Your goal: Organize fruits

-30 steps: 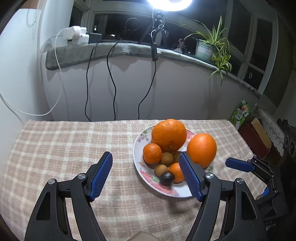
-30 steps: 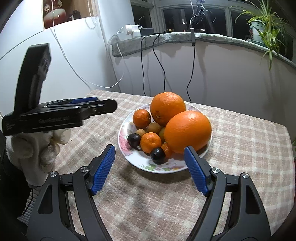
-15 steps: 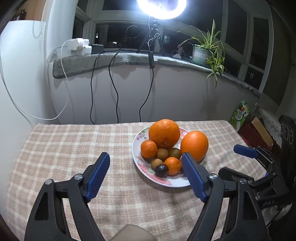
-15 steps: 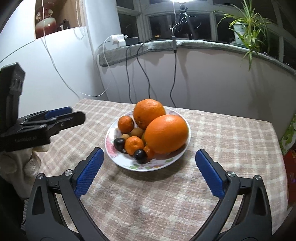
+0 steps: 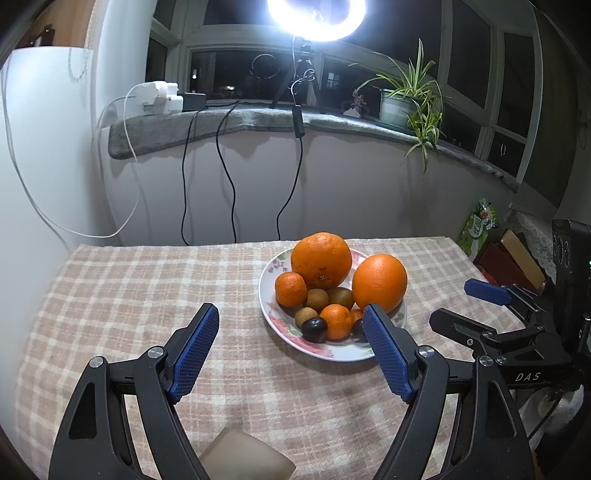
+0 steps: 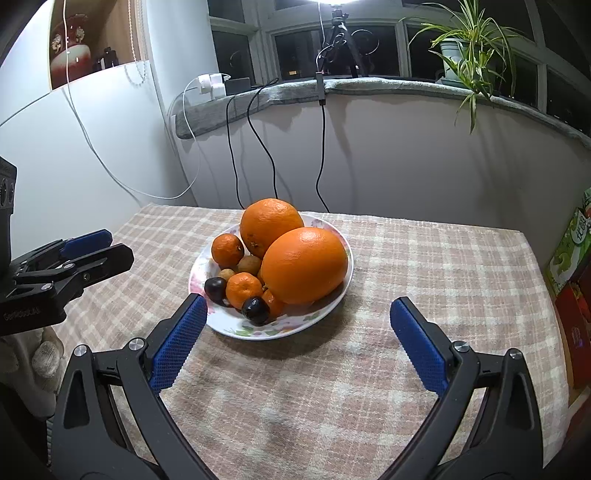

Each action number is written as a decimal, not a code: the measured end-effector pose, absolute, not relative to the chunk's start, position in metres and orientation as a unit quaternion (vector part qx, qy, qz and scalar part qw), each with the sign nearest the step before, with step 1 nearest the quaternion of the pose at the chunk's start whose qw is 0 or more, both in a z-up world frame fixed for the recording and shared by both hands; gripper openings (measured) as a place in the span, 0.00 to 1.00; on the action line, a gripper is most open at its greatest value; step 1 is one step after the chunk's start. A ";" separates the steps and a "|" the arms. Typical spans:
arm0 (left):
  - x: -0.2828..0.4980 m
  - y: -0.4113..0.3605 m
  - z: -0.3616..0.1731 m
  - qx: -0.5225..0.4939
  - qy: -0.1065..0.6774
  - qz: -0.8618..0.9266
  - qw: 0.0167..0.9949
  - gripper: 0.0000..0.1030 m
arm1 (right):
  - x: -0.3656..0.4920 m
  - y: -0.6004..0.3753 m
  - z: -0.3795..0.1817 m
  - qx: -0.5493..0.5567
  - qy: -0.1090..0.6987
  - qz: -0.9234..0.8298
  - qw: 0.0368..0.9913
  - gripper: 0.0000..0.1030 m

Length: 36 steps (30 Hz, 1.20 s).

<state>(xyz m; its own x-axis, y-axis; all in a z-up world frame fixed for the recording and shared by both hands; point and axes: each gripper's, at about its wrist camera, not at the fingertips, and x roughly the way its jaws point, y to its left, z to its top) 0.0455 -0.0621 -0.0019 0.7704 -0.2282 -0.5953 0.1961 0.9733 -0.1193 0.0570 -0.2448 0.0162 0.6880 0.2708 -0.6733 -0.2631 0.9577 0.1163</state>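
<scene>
A white floral plate (image 5: 343, 350) (image 6: 325, 310) on the checked tablecloth holds two large oranges (image 5: 320, 260) (image 6: 304, 265), small mandarins (image 5: 290, 289) (image 6: 243, 290), brown kiwis or longans (image 5: 317, 299) (image 6: 249, 264) and dark plums (image 5: 314, 329) (image 6: 255, 310). My left gripper (image 5: 290, 349) is open and empty, above the cloth just short of the plate's near-left rim. My right gripper (image 6: 295, 341) is open and empty, in front of the plate. Each gripper also shows in the other's view: the right one (image 5: 484, 306), the left one (image 6: 92, 247).
The table (image 6: 424, 266) has a pink-beige checked cloth. Behind it is a white wall with hanging cables (image 5: 221, 177), a grey sill, a potted plant (image 5: 410, 99) and a ring light (image 5: 316, 14). Boxes and a green packet (image 5: 480, 225) stand past the right edge.
Both grippers have pulled back and up from the plate, so it looks smaller and farther. Both stay open and empty. The fruits have not moved.
</scene>
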 end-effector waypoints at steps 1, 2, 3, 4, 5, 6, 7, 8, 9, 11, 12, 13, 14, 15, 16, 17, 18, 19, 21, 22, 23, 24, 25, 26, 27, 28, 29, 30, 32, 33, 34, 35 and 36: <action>0.045 -0.062 -0.002 -0.025 0.320 -0.112 0.940 0.78 | 0.057 -0.245 0.016 0.005 0.367 0.145 0.919 0.98; 0.045 -0.062 -0.002 -0.025 0.320 -0.112 0.941 0.78 | 0.057 -0.245 0.016 0.005 0.367 0.146 0.919 0.98; 0.045 -0.062 -0.002 -0.025 0.319 -0.112 0.941 0.78 | 0.057 -0.245 0.016 0.005 0.367 0.146 0.919 0.98; 0.045 -0.062 -0.002 -0.025 0.319 -0.112 0.941 0.78 | 0.057 -0.245 0.016 0.005 0.367 0.146 0.919 0.98; 0.045 -0.062 -0.002 -0.026 0.320 -0.112 0.941 0.78 | 0.057 -0.245 0.016 0.005 0.368 0.145 0.919 0.98; 0.044 -0.062 -0.002 -0.027 0.320 -0.112 0.941 0.78 | 0.057 -0.245 0.017 0.005 0.368 0.145 0.918 0.98; 0.044 -0.062 -0.002 -0.027 0.319 -0.111 0.941 0.78 | 0.057 -0.245 0.017 0.005 0.368 0.146 0.918 0.98; 0.044 -0.062 -0.001 -0.026 0.319 -0.111 0.941 0.78 | 0.057 -0.245 0.017 0.005 0.367 0.146 0.918 0.98; 0.043 -0.061 -0.001 -0.026 0.318 -0.110 0.941 0.78 | 0.057 -0.245 0.017 0.005 0.367 0.147 0.918 0.98; 0.043 -0.061 -0.001 -0.027 0.317 -0.109 0.942 0.78 | 0.057 -0.245 0.017 0.005 0.368 0.147 0.918 0.98; 0.042 -0.061 0.000 -0.026 0.317 -0.108 0.942 0.78 | 0.057 -0.245 0.017 0.005 0.368 0.147 0.918 0.98; 0.042 -0.061 0.000 -0.026 0.316 -0.108 0.942 0.78 | 0.057 -0.245 0.017 0.005 0.368 0.147 0.918 0.98; 0.042 -0.062 0.000 -0.026 0.316 -0.108 0.942 0.78 | 0.057 -0.245 0.017 0.005 0.368 0.147 0.918 0.98; 0.042 -0.062 0.000 -0.025 0.317 -0.108 0.942 0.78 | 0.057 -0.245 0.016 0.005 0.369 0.147 0.918 0.98; 0.042 -0.062 0.000 -0.024 0.316 -0.108 0.942 0.78 | 0.057 -0.246 0.016 0.006 0.370 0.147 0.917 0.98; 0.042 -0.062 0.000 -0.023 0.316 -0.107 0.942 0.78 | 0.057 -0.245 0.016 0.007 0.370 0.147 0.917 0.98; 0.042 -0.062 0.000 -0.023 0.316 -0.107 0.942 0.78 | 0.056 -0.245 0.015 0.007 0.371 0.147 0.917 0.98; 0.042 -0.063 0.000 -0.023 0.316 -0.107 0.942 0.78 | 0.056 -0.245 0.015 0.007 0.371 0.147 0.917 0.98; 0.041 -0.063 0.000 -0.023 0.315 -0.106 0.943 0.78 | 0.056 -0.245 0.015 0.007 0.371 0.147 0.917 0.98; 0.041 -0.063 0.000 -0.023 0.315 -0.106 0.943 0.78 | 0.056 -0.245 0.015 0.007 0.371 0.147 0.917 0.98; 0.041 -0.063 0.000 -0.023 0.315 -0.106 0.943 0.78 | 0.056 -0.244 0.015 0.007 0.370 0.147 0.917 0.98; 0.041 -0.063 0.000 -0.022 0.315 -0.106 0.943 0.78 | 0.056 -0.244 0.015 0.007 0.371 0.146 0.917 0.98; 0.041 -0.063 0.000 -0.022 0.315 -0.106 0.943 0.78 | 0.056 -0.244 0.015 0.007 0.371 0.146 0.917 0.98; 0.041 -0.063 0.000 -0.022 0.315 -0.106 0.943 0.78 | 0.056 -0.244 0.015 0.008 0.371 0.147 0.917 0.98; 0.041 -0.063 0.000 -0.022 0.315 -0.106 0.943 0.78 | 0.056 -0.244 0.015 0.008 0.371 0.147 0.917 0.98; 0.041 -0.063 0.000 -0.022 0.315 -0.106 0.943 0.78 | 0.056 -0.244 0.015 0.007 0.371 0.146 0.917 0.98; 0.041 -0.063 0.000 -0.023 0.315 -0.106 0.943 0.78 | 0.056 -0.244 0.015 0.007 0.372 0.146 0.917 0.98; 0.041 -0.063 0.000 -0.023 0.315 -0.106 0.943 0.78 | 0.056 -0.244 0.015 0.008 0.372 0.146 0.917 0.98; 0.041 -0.063 0.000 -0.022 0.315 -0.106 0.943 0.78 | 0.056 -0.243 0.014 0.009 0.373 0.147 0.916 0.98; 0.041 -0.063 0.000 -0.022 0.315 -0.105 0.943 0.78 | 0.056 -0.243 0.014 0.009 0.373 0.147 0.916 0.98; 0.041 -0.063 0.000 -0.022 0.315 -0.105 0.943 0.78 | 0.056 -0.243 0.013 0.009 0.373 0.147 0.916 0.98; 0.041 -0.063 0.000 -0.022 0.315 -0.105 0.943 0.78 | 0.056 -0.242 0.013 0.009 0.373 0.147 0.916 0.98; 0.041 -0.063 0.000 -0.021 0.315 -0.106 0.943 0.78 | 0.056 -0.242 0.012 0.009 0.374 0.147 0.916 0.98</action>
<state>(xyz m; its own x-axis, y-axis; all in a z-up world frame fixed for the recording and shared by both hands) 0.0408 -0.0630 -0.0001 0.7792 -0.2130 -0.5895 0.1859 0.9767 -0.1071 0.0555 -0.2418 0.0125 0.6771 0.2764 -0.6820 -0.2632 0.9564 0.1263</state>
